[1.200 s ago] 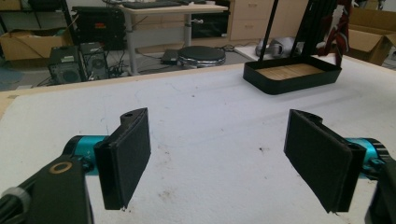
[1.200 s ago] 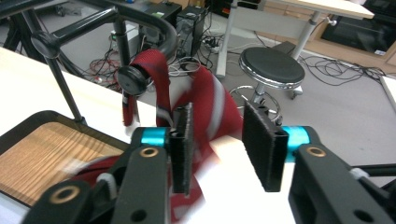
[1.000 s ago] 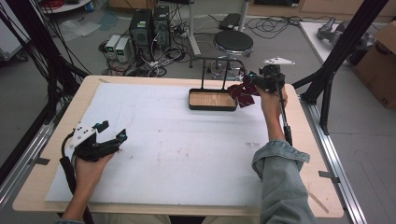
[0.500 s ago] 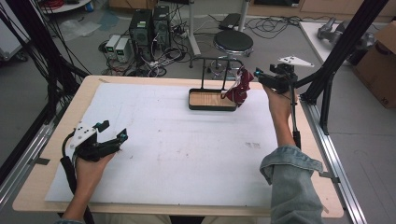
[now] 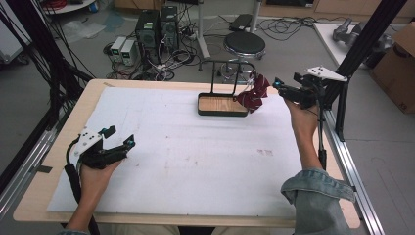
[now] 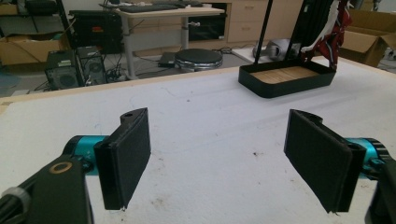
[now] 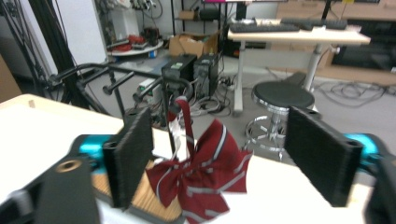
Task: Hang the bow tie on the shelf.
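Bow: dark red, striped; hangs from rack rail, upper centre of high view, over tray's right end; long axis vertical. Right gripper: jaws wide, empty, just right of bow; nearer. Left gripper: lower left, wide, empty.

we see a dark red bow tie with pale stripes | it hangs by its strap from the black rack | it dangles at the right end of the wood-floored black tray | lobes spread, tilted
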Tool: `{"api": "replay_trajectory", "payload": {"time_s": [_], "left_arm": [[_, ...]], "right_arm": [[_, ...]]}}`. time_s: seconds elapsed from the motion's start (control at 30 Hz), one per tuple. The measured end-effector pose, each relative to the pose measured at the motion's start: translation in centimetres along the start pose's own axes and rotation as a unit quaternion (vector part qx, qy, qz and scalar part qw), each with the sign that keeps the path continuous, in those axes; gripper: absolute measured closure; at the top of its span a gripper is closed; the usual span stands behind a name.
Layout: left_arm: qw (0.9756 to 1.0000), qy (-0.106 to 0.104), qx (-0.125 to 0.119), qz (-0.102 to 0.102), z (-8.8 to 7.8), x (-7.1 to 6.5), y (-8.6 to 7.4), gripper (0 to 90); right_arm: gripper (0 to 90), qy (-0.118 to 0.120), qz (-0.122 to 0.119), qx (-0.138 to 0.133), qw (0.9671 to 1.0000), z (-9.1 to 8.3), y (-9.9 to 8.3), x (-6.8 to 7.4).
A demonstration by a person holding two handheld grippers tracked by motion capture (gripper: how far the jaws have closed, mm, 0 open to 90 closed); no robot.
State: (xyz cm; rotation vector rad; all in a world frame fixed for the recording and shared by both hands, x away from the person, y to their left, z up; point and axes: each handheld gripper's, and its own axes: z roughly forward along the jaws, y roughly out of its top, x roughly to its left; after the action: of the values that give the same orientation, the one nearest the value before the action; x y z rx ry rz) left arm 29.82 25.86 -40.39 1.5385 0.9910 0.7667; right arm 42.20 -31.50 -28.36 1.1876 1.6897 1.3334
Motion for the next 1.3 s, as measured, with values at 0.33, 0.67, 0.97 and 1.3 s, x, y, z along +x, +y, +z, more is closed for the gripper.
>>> {"api": "replay_trajectory", "payload": {"time_s": [0.33,0.67,0.97,1.3], "left_arm": [[1.0000,0.000,0.002,0.000,0.1,0.0,0.0,23.0],[1.0000,0.000,0.003,0.001,0.1,-0.1,-0.1,23.0],[1.0000,0.001,0.002,0.000,0.1,-0.2,-0.2,23.0],[1.0000,0.001,0.000,0.002,-0.2,-0.2,-0.1,22.9]], "right_arm": [[18.9,-0.002,-0.004,-0.041,0.9992,-3.7,-1.9,0.5],[12.6,0.005,0.009,-0.054,0.9985,-6.3,-4.3,1.2],[12.3,0.019,0.011,-0.075,0.9969,-8.5,-5.9,2.5],[11.9,0.015,0.021,-0.082,0.9963,-10.5,-9.0,3.0]]}}
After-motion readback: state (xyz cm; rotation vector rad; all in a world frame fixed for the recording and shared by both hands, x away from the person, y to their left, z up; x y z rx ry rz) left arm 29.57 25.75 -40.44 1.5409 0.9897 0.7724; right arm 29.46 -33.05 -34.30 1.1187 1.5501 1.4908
